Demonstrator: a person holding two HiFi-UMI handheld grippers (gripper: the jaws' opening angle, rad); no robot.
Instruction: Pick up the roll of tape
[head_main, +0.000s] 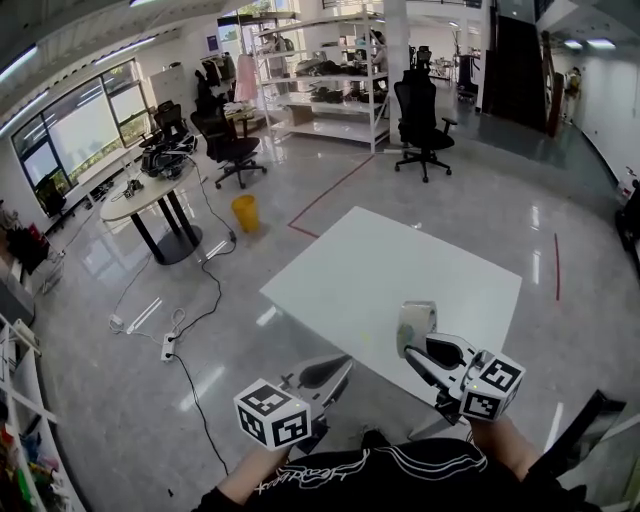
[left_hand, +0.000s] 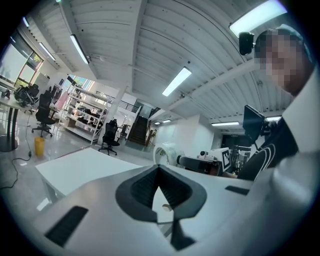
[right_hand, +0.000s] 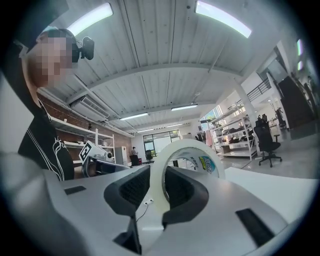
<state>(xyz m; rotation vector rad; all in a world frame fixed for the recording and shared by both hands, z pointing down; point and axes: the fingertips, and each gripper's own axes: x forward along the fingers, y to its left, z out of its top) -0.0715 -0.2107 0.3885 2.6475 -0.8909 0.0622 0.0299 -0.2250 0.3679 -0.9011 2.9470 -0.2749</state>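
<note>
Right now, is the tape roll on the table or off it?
Off it: the right gripper clamps the tape roll above the table.

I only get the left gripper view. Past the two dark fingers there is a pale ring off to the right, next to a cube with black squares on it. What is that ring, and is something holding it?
Observer: It is the roll of tape. The right gripper view shows the right gripper with its fingers shut on the roll's wall.
Operator: Is it resting on that white table?
Observer: No. In the head view it is held up off the white table, over the side nearest the person.
Operator: Is there anything inside the ring?
Observer: Yes. The right gripper view shows a coloured printed label on the inner face of the core.
</note>
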